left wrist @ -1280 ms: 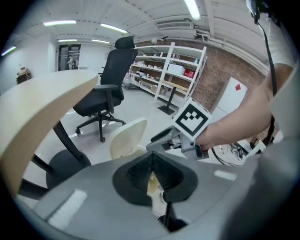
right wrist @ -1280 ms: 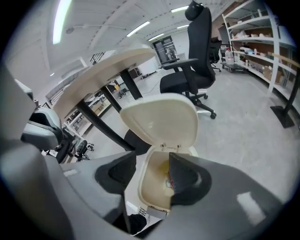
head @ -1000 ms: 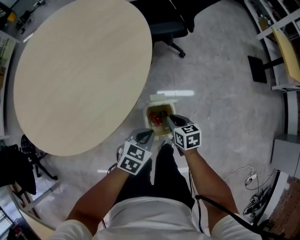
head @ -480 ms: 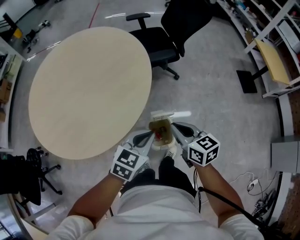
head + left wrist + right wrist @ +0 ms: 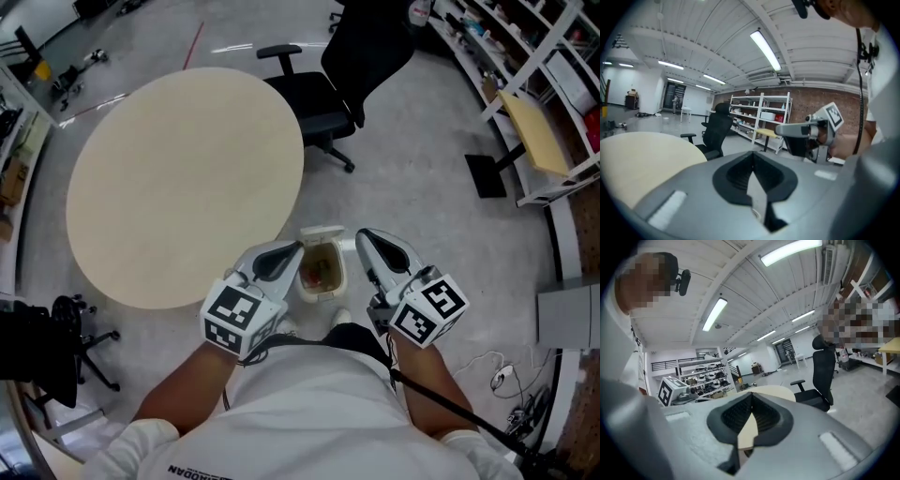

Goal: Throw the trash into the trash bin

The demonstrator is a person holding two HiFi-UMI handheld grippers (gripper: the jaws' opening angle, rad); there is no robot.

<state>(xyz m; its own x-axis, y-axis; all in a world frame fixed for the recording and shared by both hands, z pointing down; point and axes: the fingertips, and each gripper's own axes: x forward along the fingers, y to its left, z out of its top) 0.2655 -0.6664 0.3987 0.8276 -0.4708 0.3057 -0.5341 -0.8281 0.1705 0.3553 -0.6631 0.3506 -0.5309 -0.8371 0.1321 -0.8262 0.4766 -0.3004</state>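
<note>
L tongs (image 5: 296,248), R tongs (image 5: 362,236) shut, trash (image 5: 320,271) in bin (image 5: 322,296)

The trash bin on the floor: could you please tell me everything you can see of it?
The bin is small, cream-coloured and boxy, probably plastic. It stands upright on the grey floor just off the round table's edge. Its lid is flipped back, leaving the top open. Inside lies trash, in red and yellowish bits. In the head view it shows between the left tongs and the right tongs. Neither seems to touch it.
</note>
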